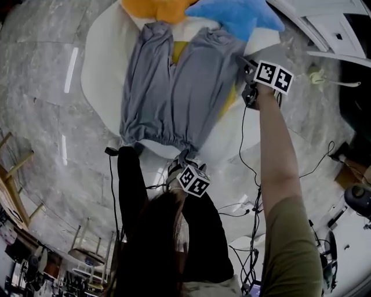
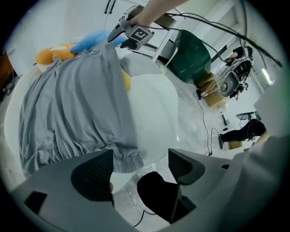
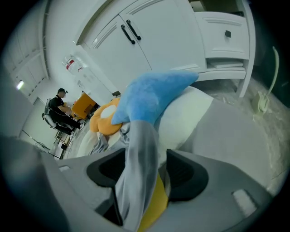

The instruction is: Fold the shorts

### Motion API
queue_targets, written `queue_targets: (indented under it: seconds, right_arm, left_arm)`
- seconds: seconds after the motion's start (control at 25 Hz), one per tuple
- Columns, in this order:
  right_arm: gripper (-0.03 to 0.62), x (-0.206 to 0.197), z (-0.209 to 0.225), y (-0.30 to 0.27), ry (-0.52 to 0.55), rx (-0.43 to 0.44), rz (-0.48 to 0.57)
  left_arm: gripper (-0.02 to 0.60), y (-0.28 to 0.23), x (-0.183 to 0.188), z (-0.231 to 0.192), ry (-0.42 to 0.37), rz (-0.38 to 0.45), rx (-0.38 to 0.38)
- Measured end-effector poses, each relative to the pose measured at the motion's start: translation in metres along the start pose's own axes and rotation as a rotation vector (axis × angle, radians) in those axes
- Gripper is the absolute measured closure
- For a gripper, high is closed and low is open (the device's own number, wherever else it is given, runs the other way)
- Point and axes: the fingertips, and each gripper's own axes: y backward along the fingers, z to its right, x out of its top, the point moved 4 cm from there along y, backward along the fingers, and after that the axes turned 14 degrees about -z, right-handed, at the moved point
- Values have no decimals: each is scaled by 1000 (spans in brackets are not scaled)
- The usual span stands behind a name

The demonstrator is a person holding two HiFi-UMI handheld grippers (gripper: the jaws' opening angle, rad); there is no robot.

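Pinching a leg hem of the grey shorts [image 1: 168, 87] in the right gripper [image 3: 142, 170], perhaps with a yellow layer [image 3: 153, 204] under it, and hovering the left gripper [image 2: 140, 164], jaws well apart and empty, just off the waistband corner, shorts spread flat on the white surface [image 1: 98, 75].

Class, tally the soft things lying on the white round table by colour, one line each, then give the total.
Grey shorts: 1
Orange soft thing: 1
Blue soft thing: 1
Yellow cloth showing from under the shorts: 1
Total: 4
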Motion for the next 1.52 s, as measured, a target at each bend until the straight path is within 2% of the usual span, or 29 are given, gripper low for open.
queue_targets:
  seconds: [0.28,0.44,0.56,0.6,0.64,0.68,0.72,0.8,0.88,0.96,1.08,1.24,1.36,1.52]
  right_arm:
    - [307,3,11,-28,-19,66,-22]
    - [324,4,9,-33,-48,142,-43]
    - [451,1,3,-31,-40,186,-75]
    - [504,1,0,-29,-29,197,-84]
    - [535,1,-3,-26,-19,207,-94]
    - [583,2,-5,-23,-10,215,-105]
    - [585,3,-7,-19,-4,223,-113]
    - [585,7,-11,-9,-7,233,-114]
    - [585,12,-17,3,-28,243,-96]
    - [585,18,-27,16,-46,264,-73]
    - [585,31,-53,30,-27,277,-51]
    - [585,53,-106,34,51,274,-49]
    - [585,70,-154,23,110,257,-47]
    - [585,74,-215,-12,155,233,-86]
  left_arm:
    - [212,-33,1,-5,-42,-63,13]
    - [212,-39,9,-7,-61,-92,-3]
    - [213,-40,8,-9,-60,-93,-11]
    - [228,-39,8,-11,-55,-92,-6]
    - [305,-37,7,-13,-46,-95,0]
    - [439,-36,6,-16,-34,-97,1]
    - [490,-34,4,-19,-20,-96,-6]
    - [538,-26,1,-26,-1,-73,-12]
    - [545,-13,-3,-32,5,-31,-4]
    - [546,5,-8,-34,33,24,-27]
    - [547,36,-19,-45,121,112,-58]
    - [548,72,-42,-78,232,193,-56]
    - [548,85,-63,-115,273,208,-29]
    - [548,85,-93,-167,331,175,-20]
